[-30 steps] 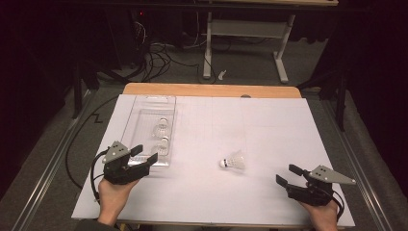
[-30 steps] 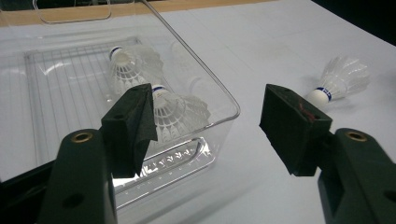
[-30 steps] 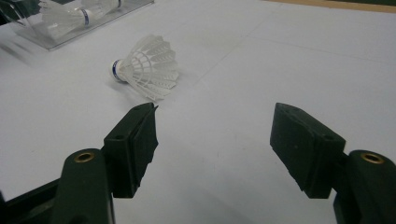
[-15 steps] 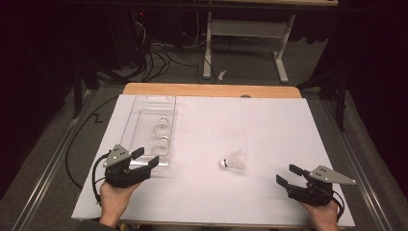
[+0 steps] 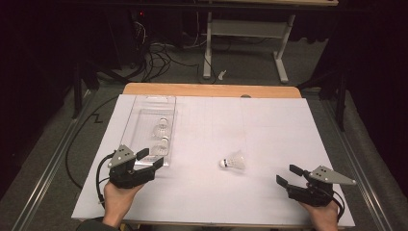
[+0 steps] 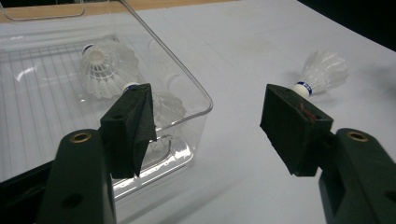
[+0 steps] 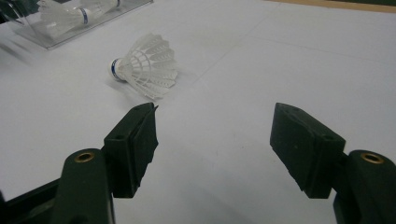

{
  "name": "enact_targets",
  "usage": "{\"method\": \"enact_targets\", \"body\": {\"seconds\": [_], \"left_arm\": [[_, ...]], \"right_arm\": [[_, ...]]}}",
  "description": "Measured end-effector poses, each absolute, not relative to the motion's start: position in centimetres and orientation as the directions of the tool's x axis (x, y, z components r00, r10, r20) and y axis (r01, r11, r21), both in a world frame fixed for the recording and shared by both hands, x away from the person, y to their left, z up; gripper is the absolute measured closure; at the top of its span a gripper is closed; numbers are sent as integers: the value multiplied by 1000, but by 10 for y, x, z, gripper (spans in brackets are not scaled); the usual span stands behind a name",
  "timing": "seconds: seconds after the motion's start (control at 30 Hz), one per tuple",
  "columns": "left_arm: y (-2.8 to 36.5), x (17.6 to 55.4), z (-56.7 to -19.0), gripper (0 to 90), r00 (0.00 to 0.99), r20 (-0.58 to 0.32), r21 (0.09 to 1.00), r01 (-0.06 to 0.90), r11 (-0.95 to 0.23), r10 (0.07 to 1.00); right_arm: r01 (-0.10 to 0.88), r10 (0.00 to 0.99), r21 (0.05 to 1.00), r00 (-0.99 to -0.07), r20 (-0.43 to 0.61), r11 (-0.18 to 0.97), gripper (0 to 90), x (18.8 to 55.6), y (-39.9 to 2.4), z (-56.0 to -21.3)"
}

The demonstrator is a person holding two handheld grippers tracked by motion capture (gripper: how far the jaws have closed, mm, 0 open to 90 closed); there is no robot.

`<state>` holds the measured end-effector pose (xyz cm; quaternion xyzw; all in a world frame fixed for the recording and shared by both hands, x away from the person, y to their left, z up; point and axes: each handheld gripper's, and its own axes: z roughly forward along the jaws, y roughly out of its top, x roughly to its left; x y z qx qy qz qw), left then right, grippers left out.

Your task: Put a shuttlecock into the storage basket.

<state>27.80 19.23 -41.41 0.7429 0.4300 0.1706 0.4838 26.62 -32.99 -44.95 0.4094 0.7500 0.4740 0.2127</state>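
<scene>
A clear plastic tray [image 5: 144, 103] lies at the left of the white-covered table with two white shuttlecocks [image 5: 161, 129] in it. A third shuttlecock [image 5: 234, 161] lies on its side near the table's middle. My left gripper [image 5: 151, 158] stands open just off the tray's near right corner, holding nothing. In the left gripper view the left gripper [image 6: 208, 116] frames the tray's corner [image 6: 187, 88], with the loose shuttlecock [image 6: 322, 72] off to the right. My right gripper [image 5: 286, 174] rests open at the near right. In the right gripper view the right gripper [image 7: 215, 135] points past the loose shuttlecock [image 7: 147, 65].
A white sheet [image 5: 269, 125] covers the table, and a wooden strip [image 5: 211, 90] shows along its far edge. Beyond the table are a desk frame [image 5: 240, 33] and cables [image 5: 159, 53] on the floor. The tray [image 7: 70, 18] appears far off in the right gripper view.
My left gripper has slid a little toward the near edge and to the right, beside the tray's corner. The right gripper and the shuttlecocks have not moved.
</scene>
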Motion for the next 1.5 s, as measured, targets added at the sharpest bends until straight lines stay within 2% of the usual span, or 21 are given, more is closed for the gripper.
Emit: {"method": "enact_targets", "body": {"seconds": [0.73, 1.5], "left_arm": [[160, 290, -405, 368, 651, -154, 861, 457, -222, 743], [144, 304, -401, 373, 671, -164, 855, 463, -236, 723]], "right_arm": [[405, 813, 886, -579, 59, 224, 322, 265, -329, -449], [403, 811, 887, -582, 59, 225, 322, 264, -329, -449]]}}
